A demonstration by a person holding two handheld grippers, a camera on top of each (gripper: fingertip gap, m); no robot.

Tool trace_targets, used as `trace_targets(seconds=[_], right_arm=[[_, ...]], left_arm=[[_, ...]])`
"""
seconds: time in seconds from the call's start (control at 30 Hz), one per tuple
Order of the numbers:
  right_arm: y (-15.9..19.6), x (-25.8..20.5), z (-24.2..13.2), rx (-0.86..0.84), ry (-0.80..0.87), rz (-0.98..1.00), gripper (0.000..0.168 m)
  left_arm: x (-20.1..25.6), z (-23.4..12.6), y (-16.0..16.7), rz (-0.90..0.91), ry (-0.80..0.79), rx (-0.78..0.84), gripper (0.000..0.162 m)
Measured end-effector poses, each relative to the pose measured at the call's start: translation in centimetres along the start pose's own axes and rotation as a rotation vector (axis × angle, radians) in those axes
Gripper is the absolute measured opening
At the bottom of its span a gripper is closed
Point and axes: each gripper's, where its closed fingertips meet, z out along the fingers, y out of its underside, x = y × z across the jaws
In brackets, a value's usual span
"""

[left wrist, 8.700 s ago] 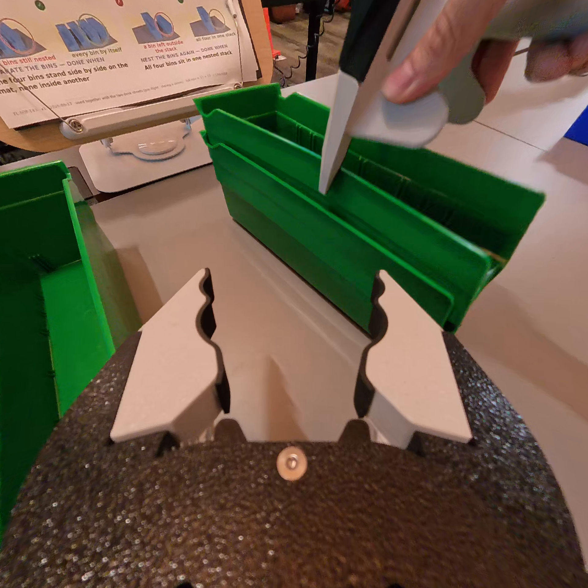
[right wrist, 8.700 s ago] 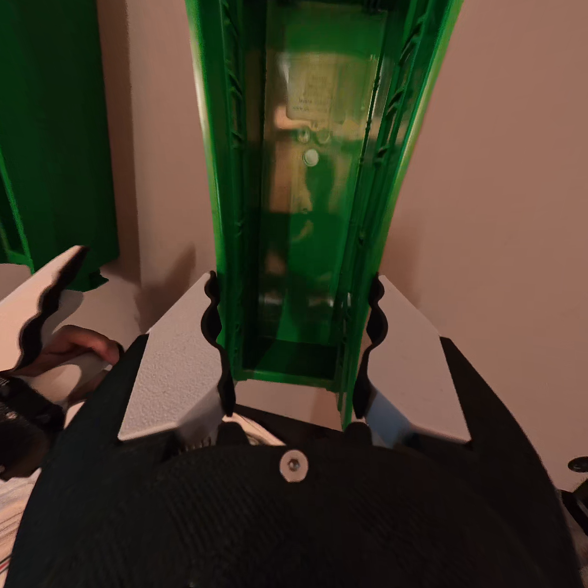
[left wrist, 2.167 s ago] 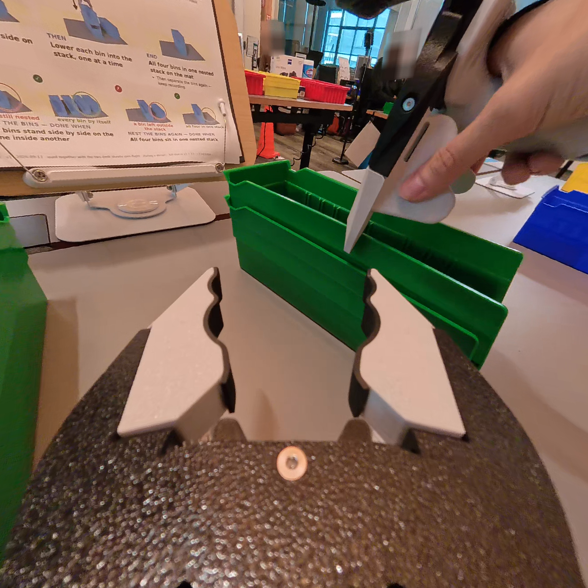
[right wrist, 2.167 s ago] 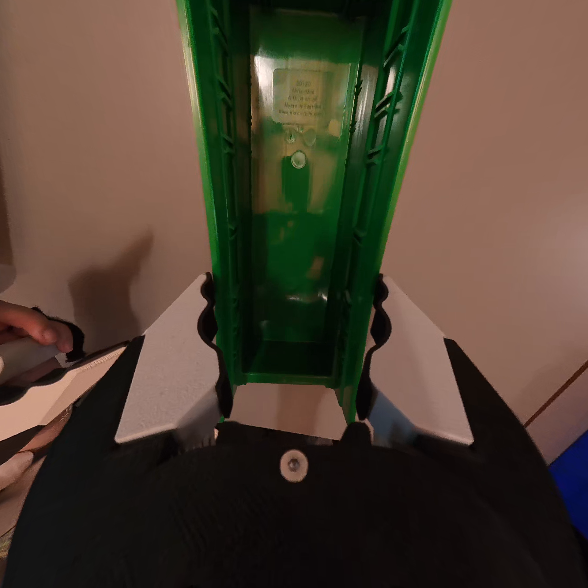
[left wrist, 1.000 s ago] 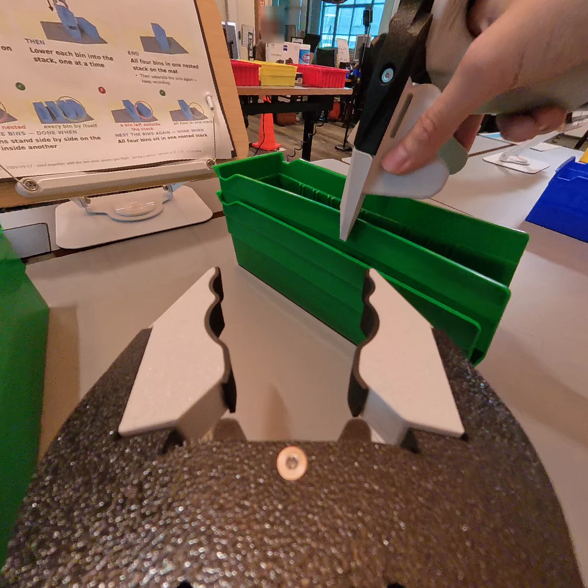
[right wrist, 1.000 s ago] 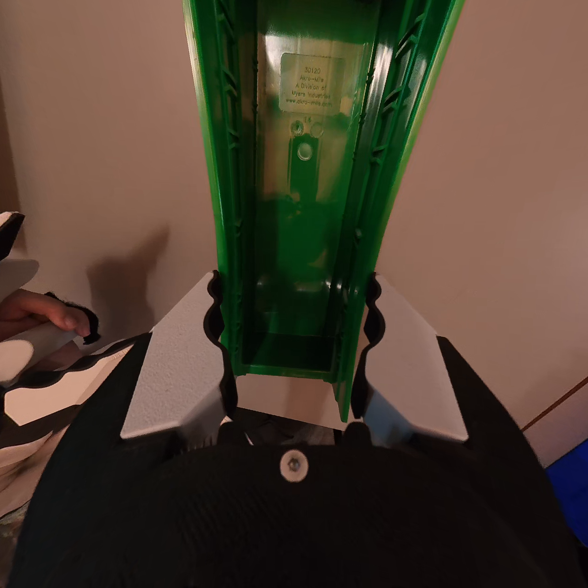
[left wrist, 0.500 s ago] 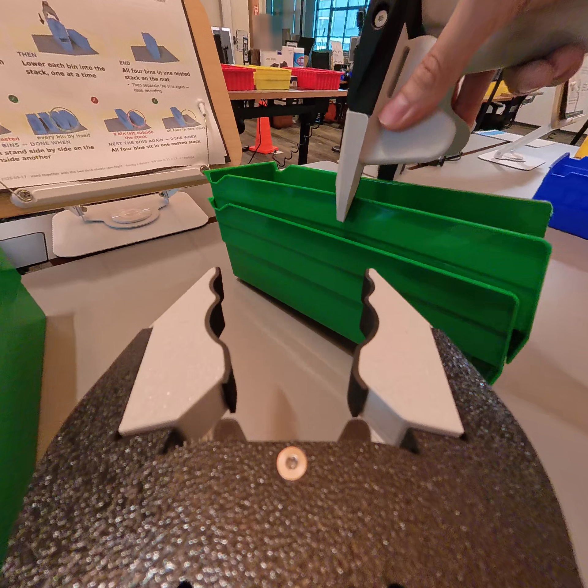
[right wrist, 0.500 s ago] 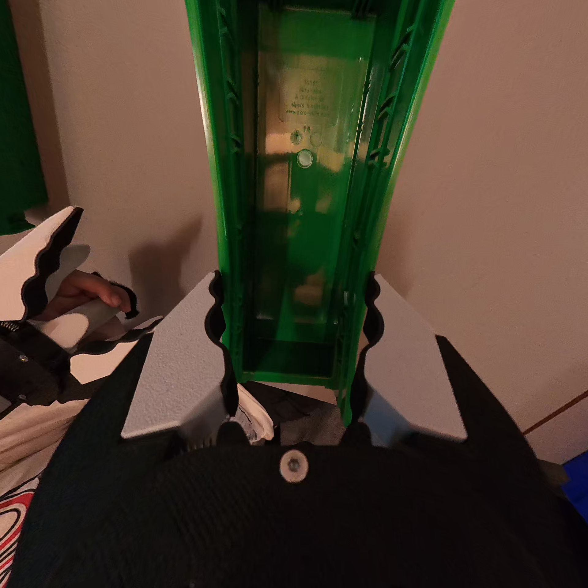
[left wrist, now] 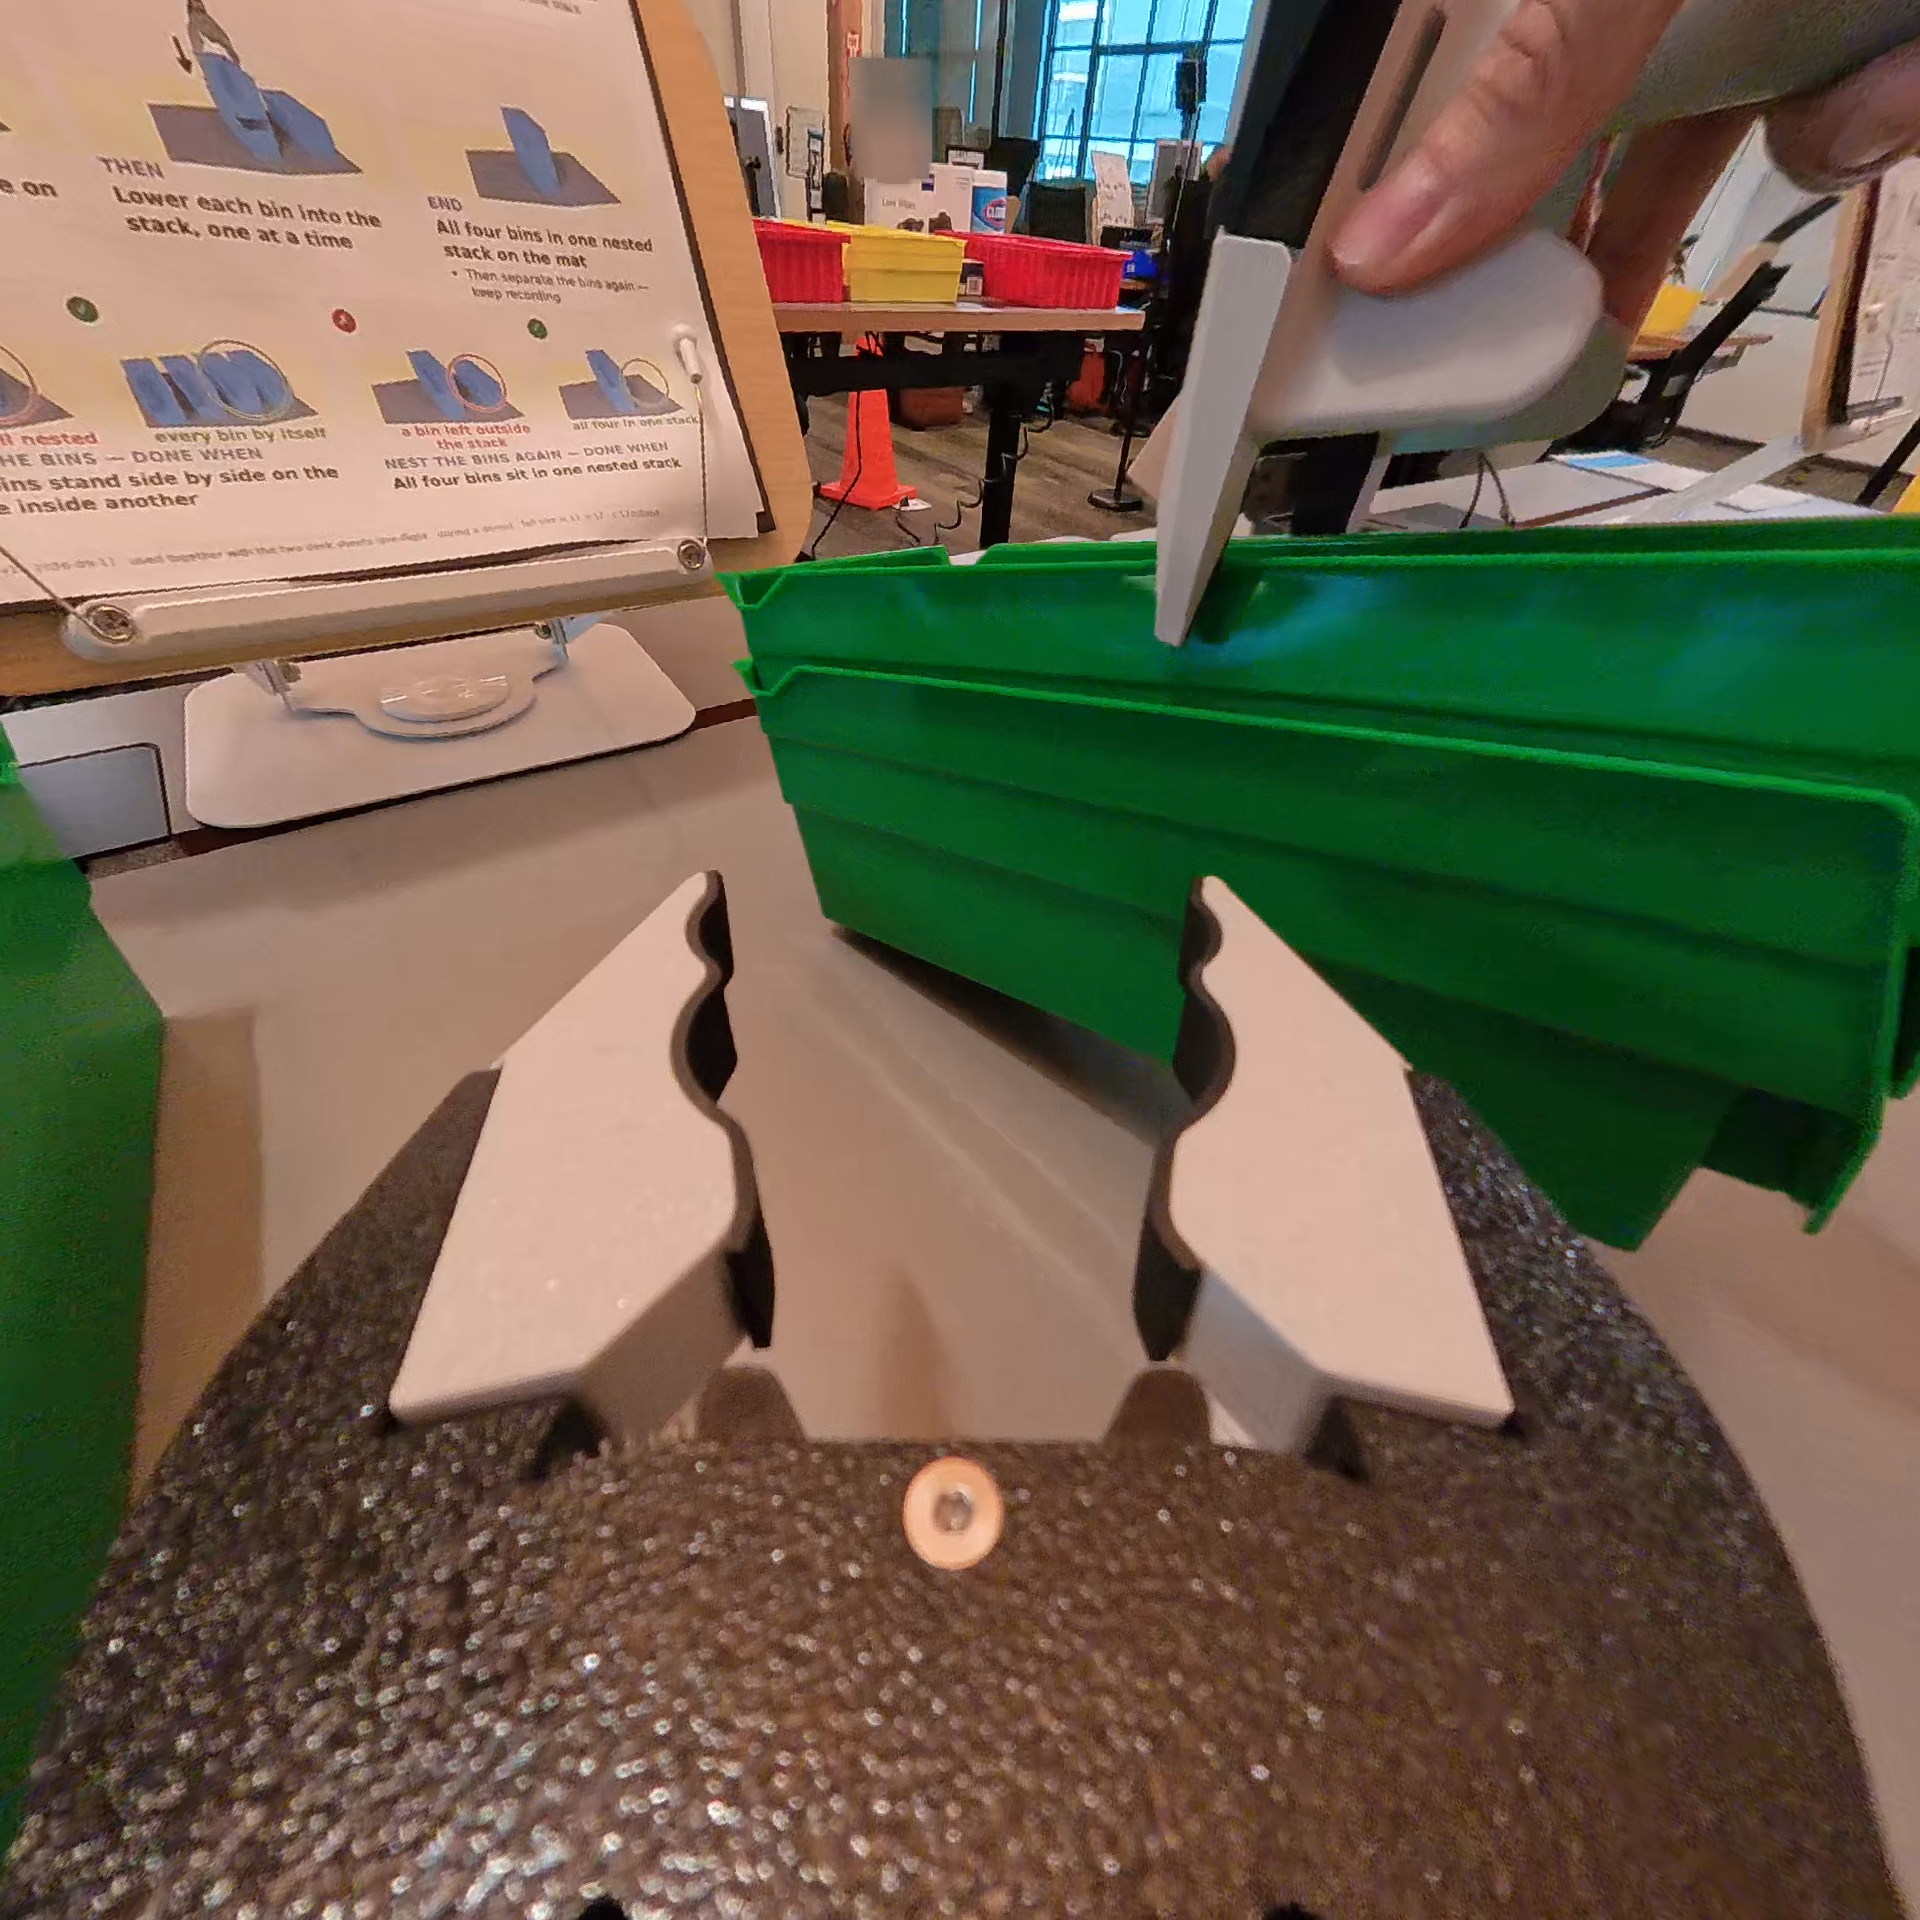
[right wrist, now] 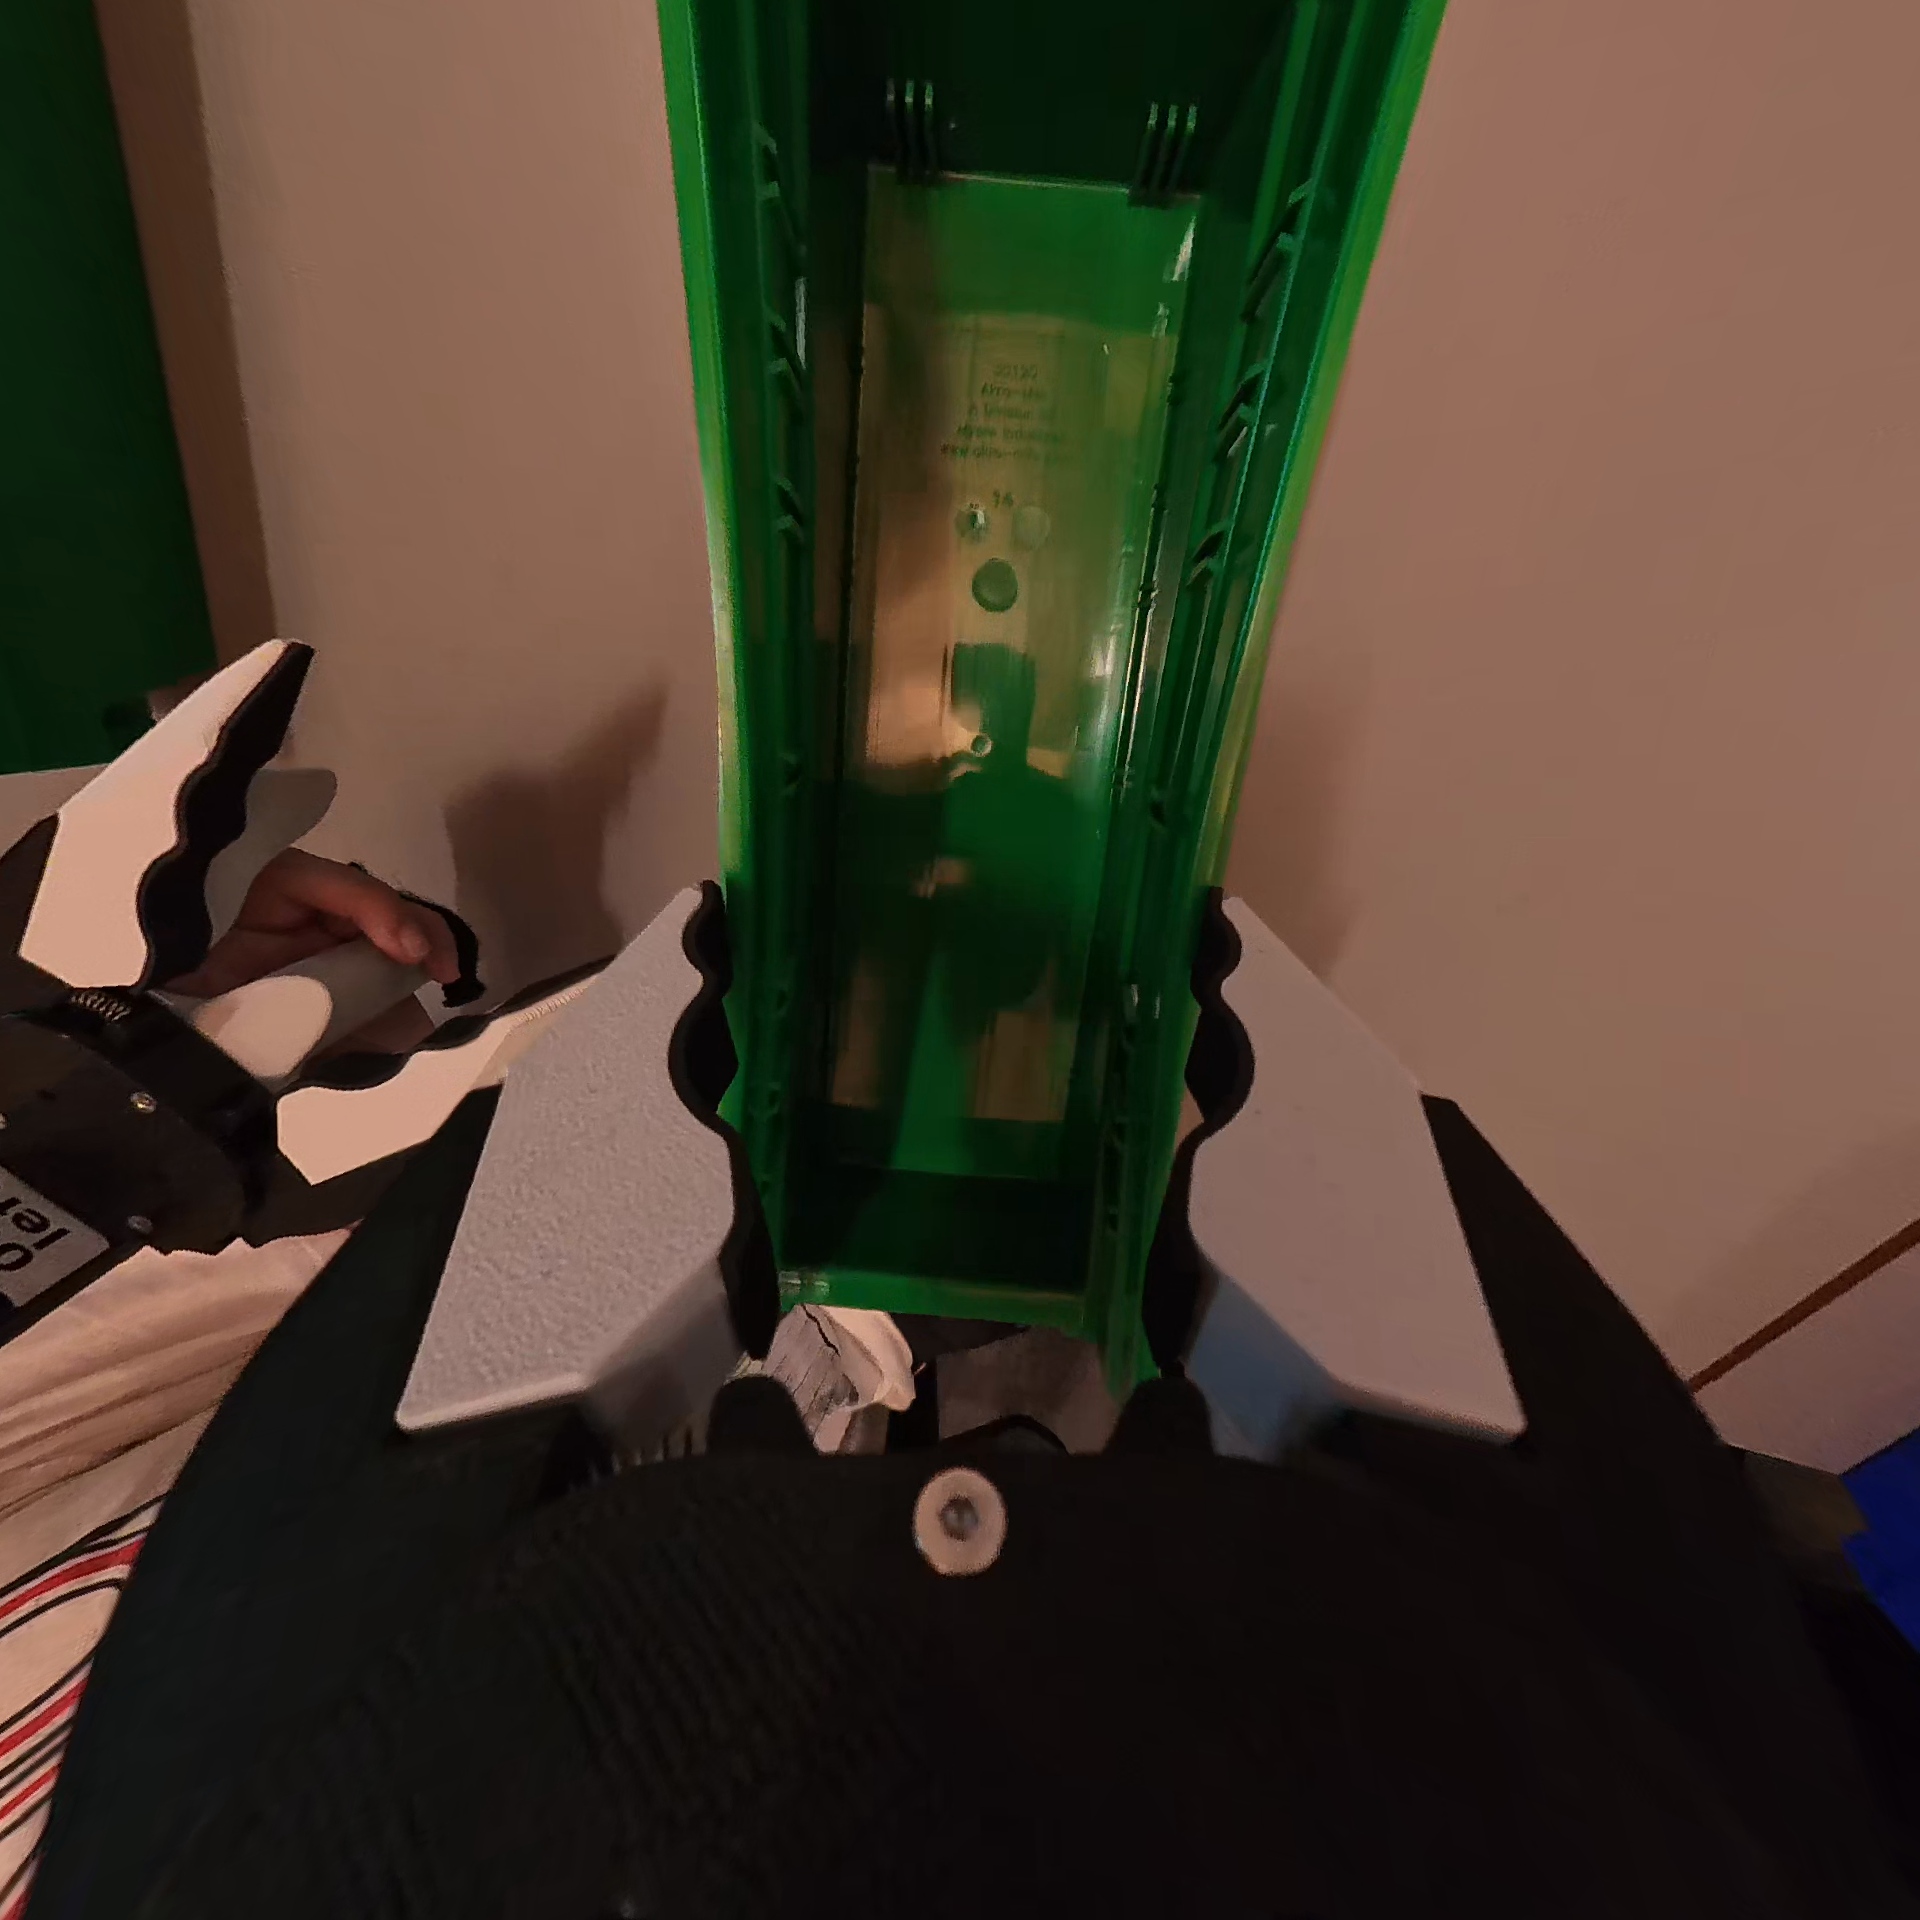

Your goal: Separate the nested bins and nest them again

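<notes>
Bins (left wrist: pixel 1351 790), green and nested in a stack, are sitting tilted on the table (left wrist: pixel 436 956), the near end raised off the surface. The right gripper (right wrist: pixel 961 1101) is straddling the top bin's (right wrist: pixel 997 644) long walls from above, its fingers (right wrist: pixel 623 1122) pressing against the outer faces on both sides, so it is clamping that bin near its end. In the left wrist view one pale finger (left wrist: pixel 1210 447) of that gripper is coming down onto the stack's upper rim, with a hand (left wrist: pixel 1558 114) gripping the handle above it. The left gripper (left wrist: pixel 956 1122) is hanging low over the table just in front of the stack, its fingers spread apart and holding nothing. Another green bin (left wrist: pixel 62 1195) is standing apart at the left edge. Behind the stack, an instruction sheet (left wrist: pixel 343 281) is leaning on a stand (left wrist: pixel 436 717). Farther back, red and yellow bins (left wrist: pixel 914 265) are resting on another table.
</notes>
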Motion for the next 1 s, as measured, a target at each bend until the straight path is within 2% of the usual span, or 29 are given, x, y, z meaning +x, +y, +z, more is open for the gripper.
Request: trace_targets(seconds=[0.4,0.53,1.0], right_arm=[[-0.7,-0.7,-1.4,0.035,-0.027,0.023,0.089],[-0.3,-0.4,-1.2,0.004,-0.015,0.043,0.089],[-0.8,-0.9,-1.2,0.075,-0.020,0.030,0.087]], left_arm=[[-0.1,0.3,0.5,-0.034,0.020,-0.015,0.085],[0.1,0.2,0.3,-0.045,0.031,-0.009,0.085],[-0.1,0.0,0.1,-0.068,0.046,-0.005,0.085]])
